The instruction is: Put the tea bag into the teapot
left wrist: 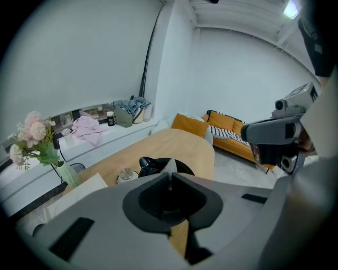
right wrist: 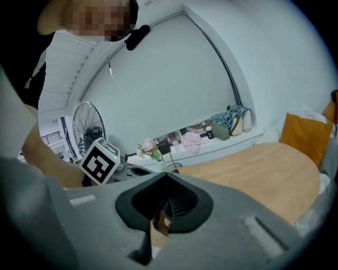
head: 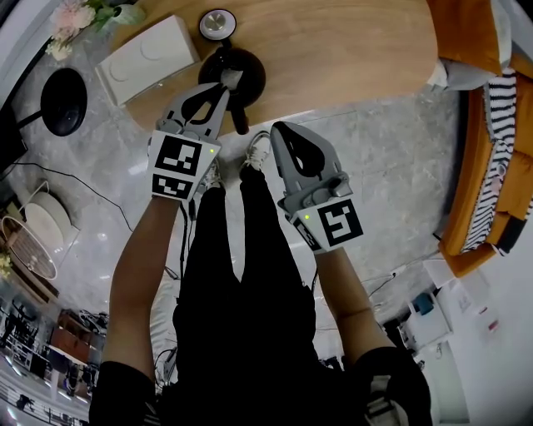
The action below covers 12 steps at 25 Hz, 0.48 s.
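A black teapot [head: 250,76] stands open near the front edge of the wooden table [head: 350,58]. Its round lid [head: 217,23] lies behind it. My left gripper [head: 226,85] hovers right over the pot's mouth, shut on a pale tea bag [head: 232,79]. In the left gripper view the tea bag [left wrist: 170,165] pokes out as a small light triangle beyond the closed left gripper [left wrist: 170,175], with the teapot [left wrist: 147,164] just past it. My right gripper [head: 277,127] hangs off the table edge above the floor; the right gripper [right wrist: 166,176] is shut and holds nothing.
A white box [head: 146,58] lies left of the teapot, with pink flowers [head: 79,17] at the table's far left corner. A black round stool [head: 63,100] stands on the floor at left. An orange sofa [head: 491,166] lines the right side. The person's legs are below the grippers.
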{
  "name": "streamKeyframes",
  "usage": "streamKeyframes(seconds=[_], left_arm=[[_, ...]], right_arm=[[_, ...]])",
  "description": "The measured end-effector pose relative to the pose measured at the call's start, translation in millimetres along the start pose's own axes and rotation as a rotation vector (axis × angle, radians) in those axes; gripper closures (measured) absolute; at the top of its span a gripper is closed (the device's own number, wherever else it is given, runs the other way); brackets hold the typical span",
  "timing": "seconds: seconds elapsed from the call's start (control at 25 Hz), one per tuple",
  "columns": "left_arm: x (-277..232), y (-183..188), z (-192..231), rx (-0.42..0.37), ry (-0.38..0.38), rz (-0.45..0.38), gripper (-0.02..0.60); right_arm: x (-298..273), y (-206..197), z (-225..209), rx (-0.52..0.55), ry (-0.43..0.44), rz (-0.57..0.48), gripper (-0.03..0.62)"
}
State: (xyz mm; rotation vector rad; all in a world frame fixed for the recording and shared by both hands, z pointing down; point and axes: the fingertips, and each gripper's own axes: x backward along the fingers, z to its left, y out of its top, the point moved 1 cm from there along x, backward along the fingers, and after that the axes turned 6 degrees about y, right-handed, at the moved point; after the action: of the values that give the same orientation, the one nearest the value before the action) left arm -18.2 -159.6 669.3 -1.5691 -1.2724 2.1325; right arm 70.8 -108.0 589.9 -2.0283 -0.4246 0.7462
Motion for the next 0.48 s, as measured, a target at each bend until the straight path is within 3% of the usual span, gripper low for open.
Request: streamKeyframes(seconds=[0.48], left_arm=[[-13, -9, 1, -0.075, 0.026, 0.150, 0.560]], right_arm=[[-1, -1, -7, -0.002, 0.003, 0.005, 0.589]])
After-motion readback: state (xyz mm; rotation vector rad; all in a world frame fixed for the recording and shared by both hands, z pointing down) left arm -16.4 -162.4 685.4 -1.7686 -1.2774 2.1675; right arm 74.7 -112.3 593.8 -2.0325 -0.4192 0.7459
